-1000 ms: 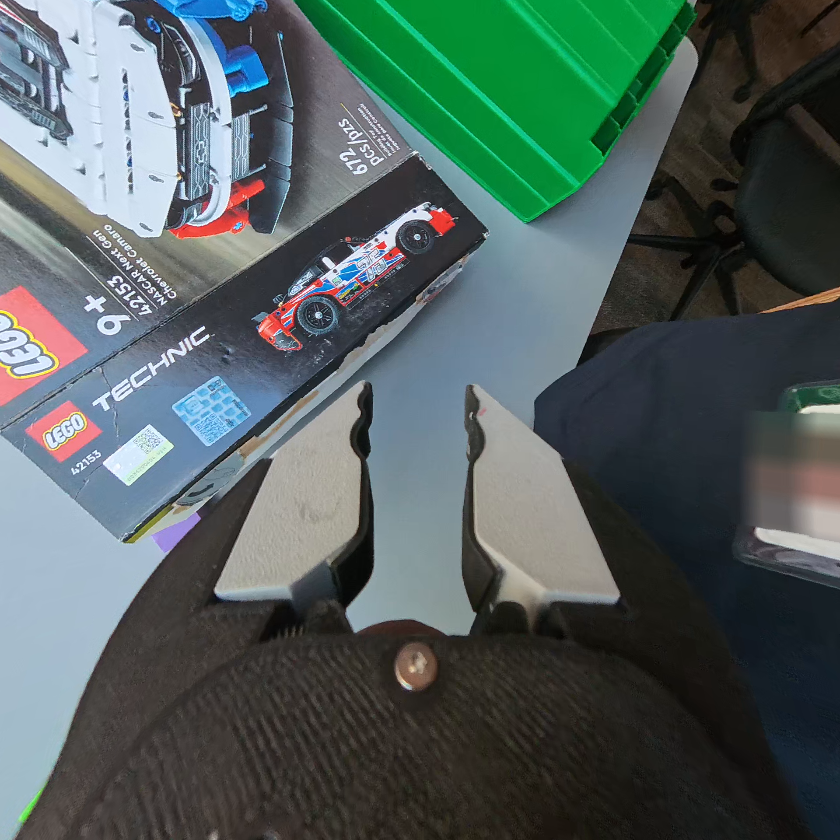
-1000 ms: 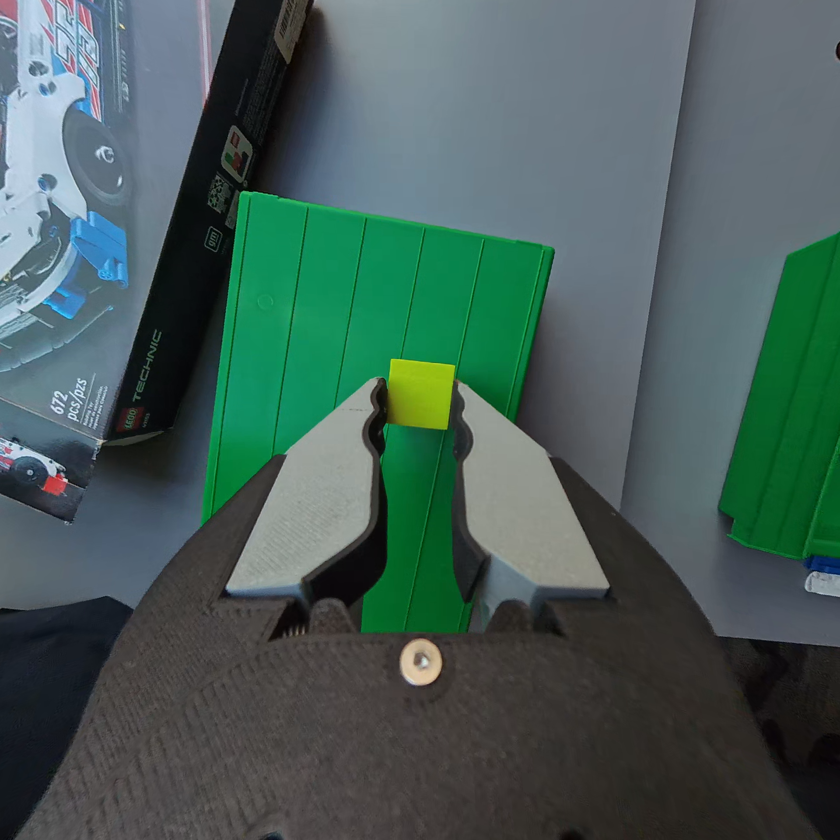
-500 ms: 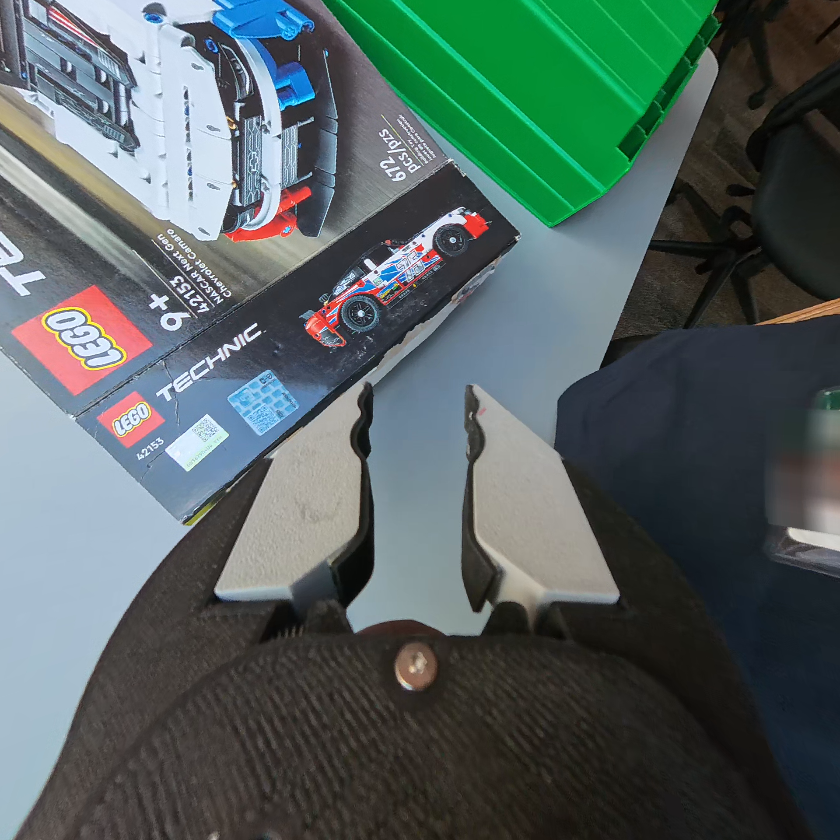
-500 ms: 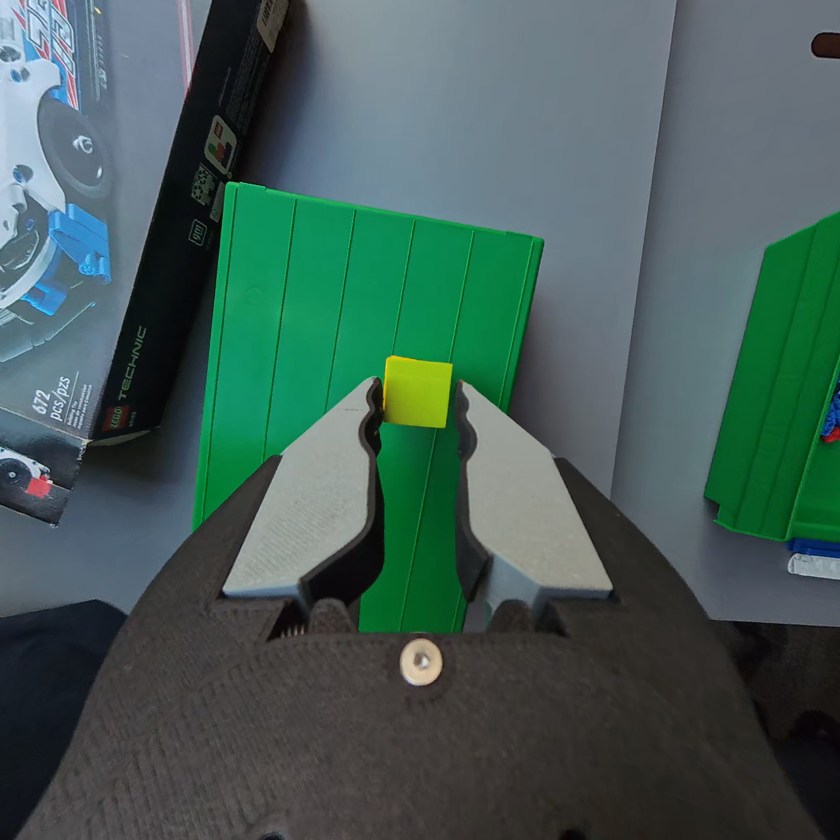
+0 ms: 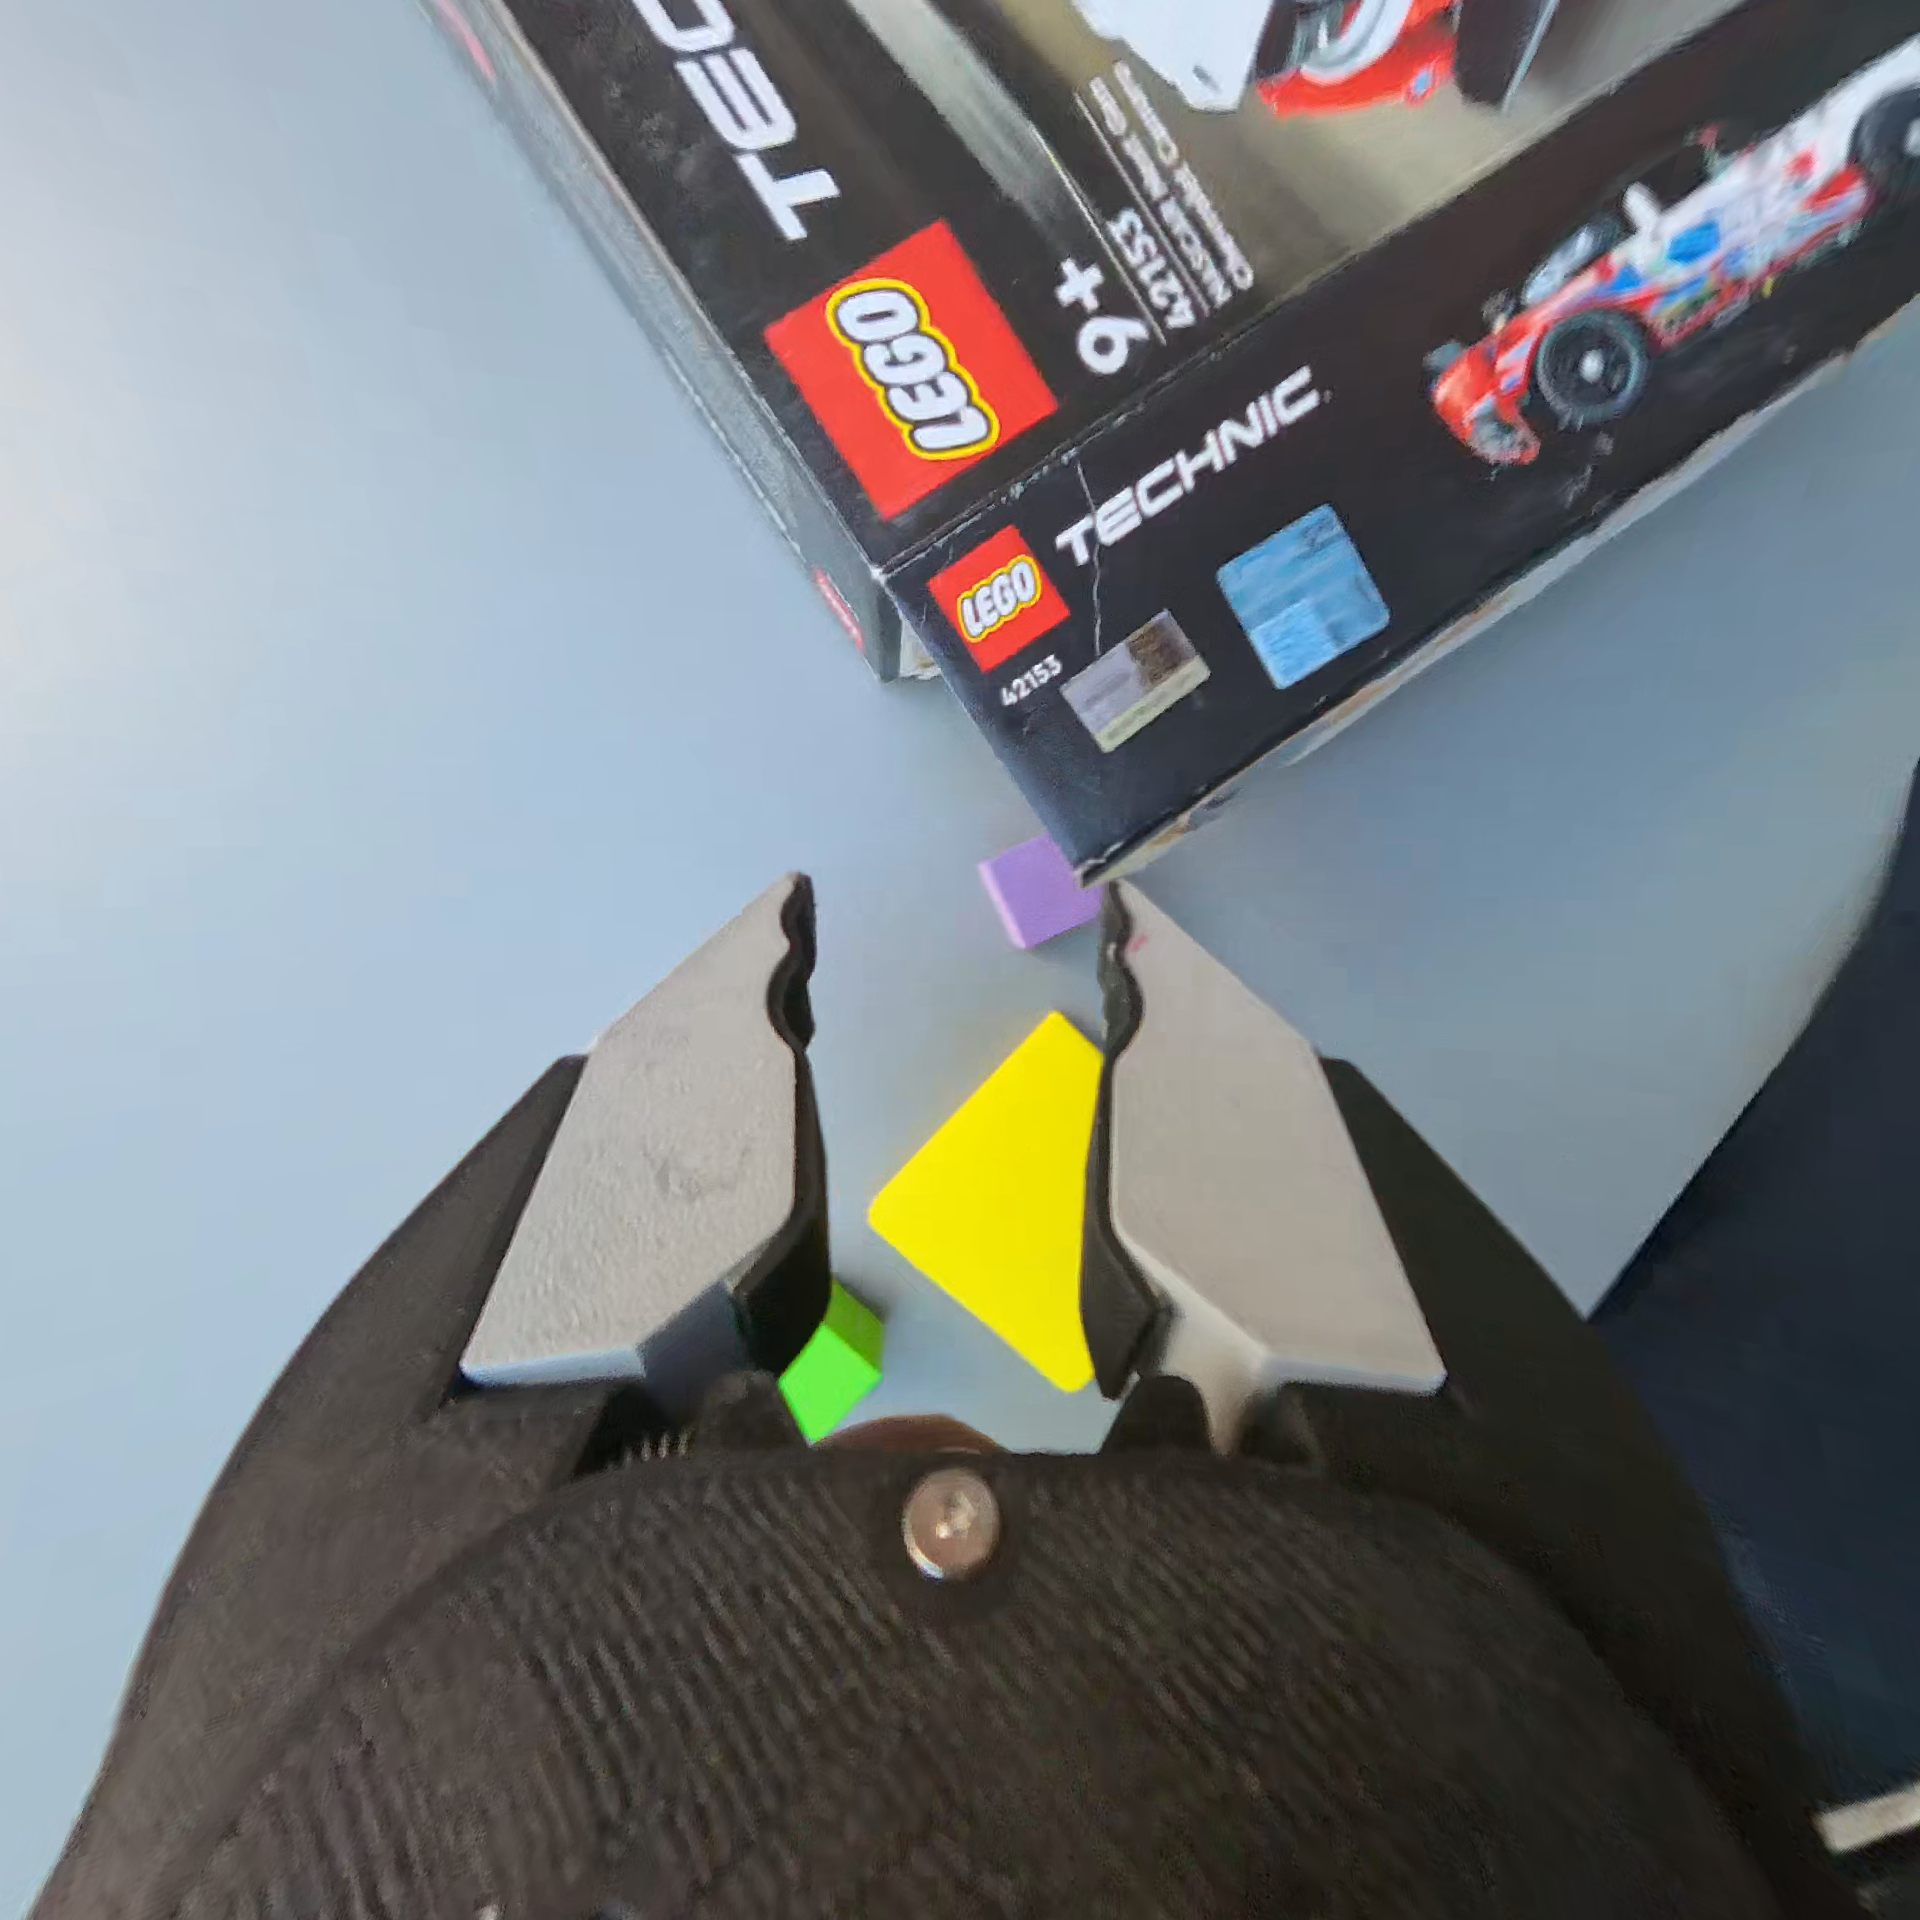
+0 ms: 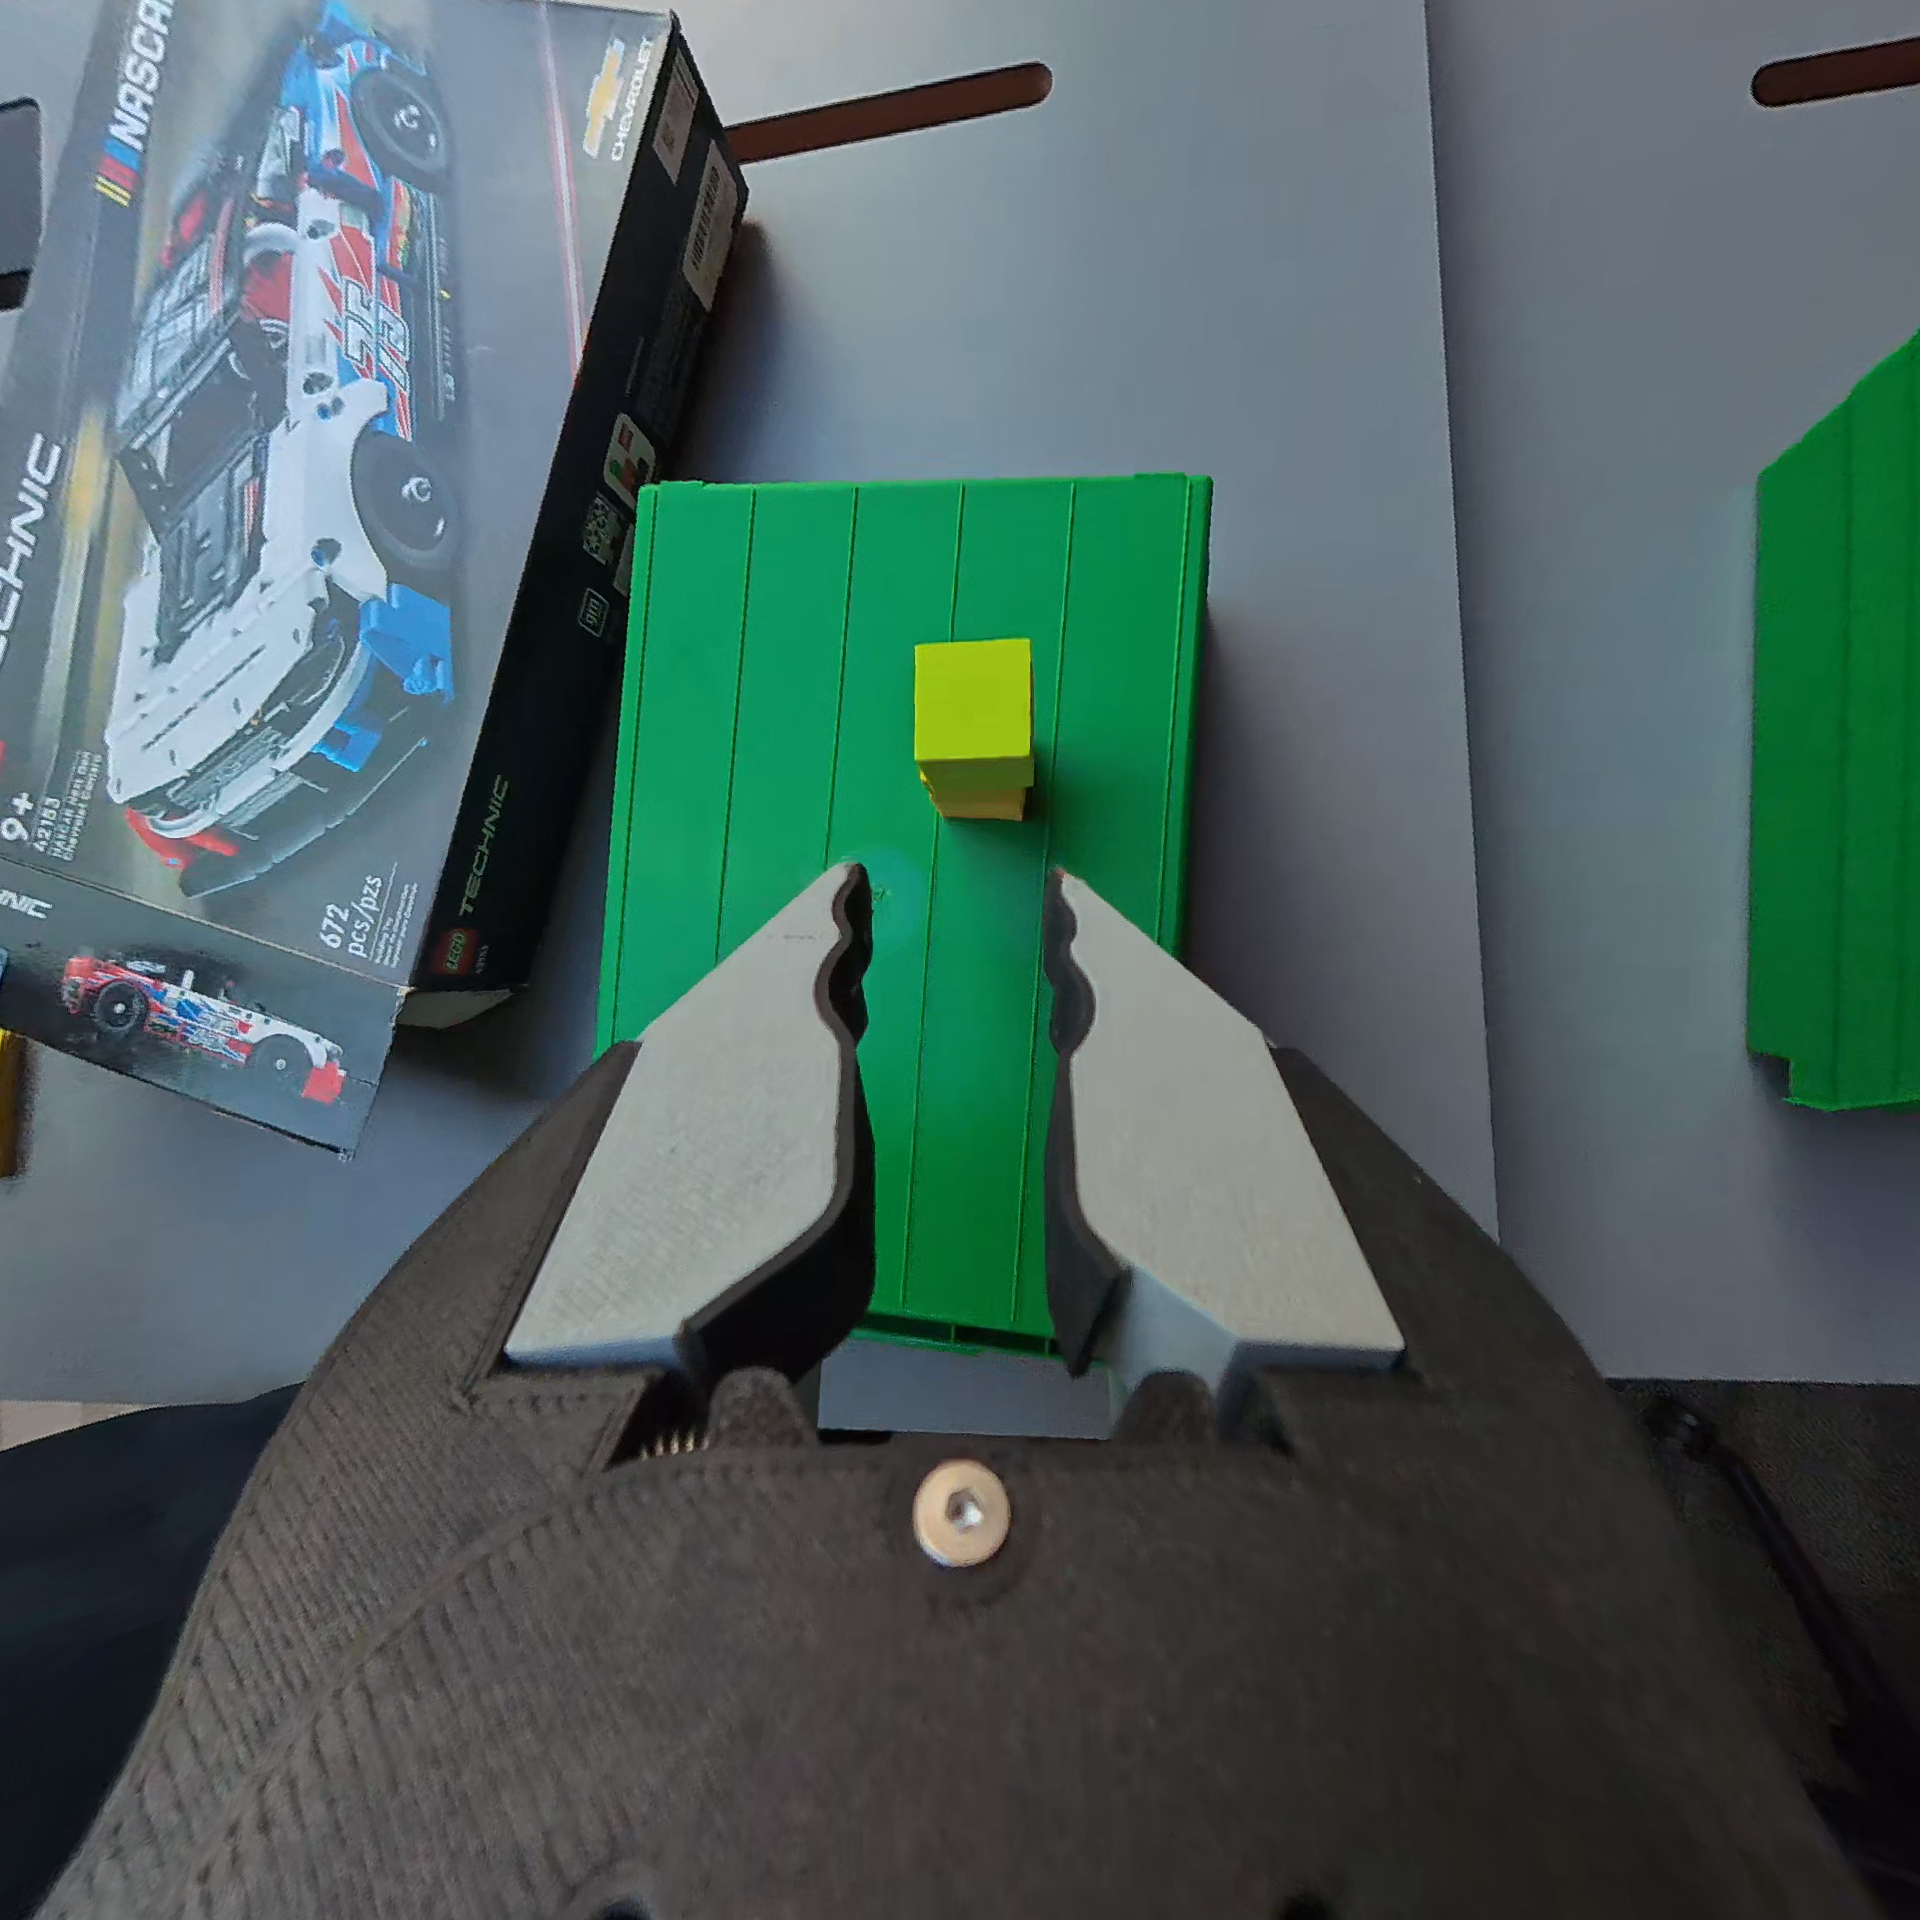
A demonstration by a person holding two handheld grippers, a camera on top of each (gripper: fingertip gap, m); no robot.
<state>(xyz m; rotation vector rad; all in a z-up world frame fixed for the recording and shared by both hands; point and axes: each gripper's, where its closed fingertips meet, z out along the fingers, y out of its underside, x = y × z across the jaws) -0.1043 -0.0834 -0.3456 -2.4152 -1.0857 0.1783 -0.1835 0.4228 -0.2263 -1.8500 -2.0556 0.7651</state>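
In the left wrist view my left gripper (image 5: 958, 894) is open and holds nothing. It hangs over the grey table. A yellow block (image 5: 997, 1184) lies on the table under the gap, close by the right finger (image 5: 1236, 1174). A small green block (image 5: 831, 1371) lies near the left finger's base. A purple block (image 5: 1039, 899) lies just past the fingertips at the corner of a black toy box (image 5: 1143, 520). In the right wrist view my right gripper (image 6: 956, 878) is open and empty. It is drawn back from a lime cube (image 6: 974, 701). The cube stands on a yellow block (image 6: 982, 805) atop an upturned green bin (image 6: 790, 727).
The black toy box (image 6: 312, 520) lies left of the green bin. A second green bin (image 6: 1849, 779) stands at the far right. Two dark slots (image 6: 894, 109) cut the table at the back. A person's dark sleeve (image 5: 1787, 1247) is at the right of the left wrist view. My hands' fingertips stand some 55 centimetres from each other. Measured from the fingertips, the lime cube (image 6: 974, 701) is 5 centimetres or so from the right gripper and 50 centimetres from the left. The yellow block (image 5: 997, 1184) is about 11 centimetres from my left fingertips and 60 centimetres from my right.
My right gripper let go of the lime cube, left it on the yellow block and drew back. My left gripper swung towards the box's other corner, over the loose blocks, and opened wider.
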